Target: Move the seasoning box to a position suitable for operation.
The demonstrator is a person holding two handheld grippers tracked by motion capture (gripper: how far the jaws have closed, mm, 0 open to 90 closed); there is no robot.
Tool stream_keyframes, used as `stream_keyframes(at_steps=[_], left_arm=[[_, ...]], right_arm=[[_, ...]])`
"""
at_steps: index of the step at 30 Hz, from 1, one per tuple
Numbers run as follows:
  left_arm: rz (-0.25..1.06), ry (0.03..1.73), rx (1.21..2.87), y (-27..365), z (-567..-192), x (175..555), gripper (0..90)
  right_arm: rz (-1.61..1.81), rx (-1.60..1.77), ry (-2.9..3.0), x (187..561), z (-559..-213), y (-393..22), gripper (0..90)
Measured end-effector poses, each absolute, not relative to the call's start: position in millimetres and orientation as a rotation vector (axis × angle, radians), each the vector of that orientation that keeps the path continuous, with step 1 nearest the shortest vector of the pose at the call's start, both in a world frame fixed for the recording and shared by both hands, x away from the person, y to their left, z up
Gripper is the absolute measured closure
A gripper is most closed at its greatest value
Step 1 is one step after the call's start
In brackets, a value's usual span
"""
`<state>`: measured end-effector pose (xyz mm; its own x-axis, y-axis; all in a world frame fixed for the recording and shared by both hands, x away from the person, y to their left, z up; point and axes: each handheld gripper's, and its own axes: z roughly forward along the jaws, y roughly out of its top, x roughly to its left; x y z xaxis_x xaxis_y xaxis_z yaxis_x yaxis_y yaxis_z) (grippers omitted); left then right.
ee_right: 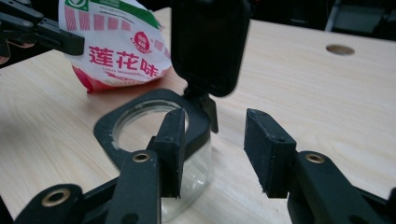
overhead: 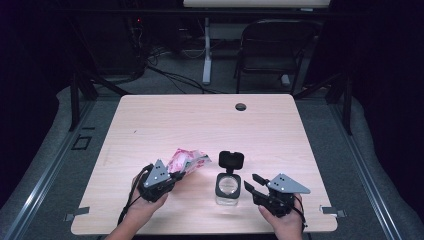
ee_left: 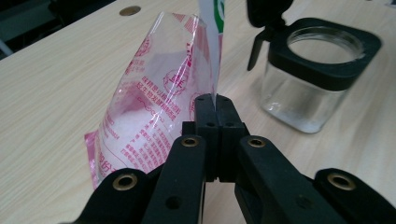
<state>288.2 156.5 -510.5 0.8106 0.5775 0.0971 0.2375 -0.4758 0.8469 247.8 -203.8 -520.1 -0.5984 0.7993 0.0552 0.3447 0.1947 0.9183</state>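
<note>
The table (overhead: 200, 125) is carrying a glass jar (overhead: 228, 189) with its black lid (overhead: 231, 160) hinged up, standing near the front edge. Just left of it, the left tongs (overhead: 176, 176) are pressing together on the seam of a red-printed pouch (overhead: 187, 160) holding white granules. The right tongs (overhead: 251, 182) are standing spread beside the jar, gripping nothing. With the jar unsteadied, the pouch could be knocking it or spilling granules past its mouth.

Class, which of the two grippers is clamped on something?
The left gripper: shut on the red-printed plastic bag. The right gripper stands open beside the glass jar.
</note>
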Motion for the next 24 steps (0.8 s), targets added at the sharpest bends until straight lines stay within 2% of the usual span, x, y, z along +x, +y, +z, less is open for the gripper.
stream_keyframes(at_steps=[9,24], left_arm=[[0.414,0.572,2.051,162,-502,276,90.0],[0.411,0.596,2.039,181,-505,263,90.0]], right_arm=[[1.480,0.877,2.149,255,-496,-177,64.9],[1.430,0.735,2.320,293,-498,-109,63.4]])
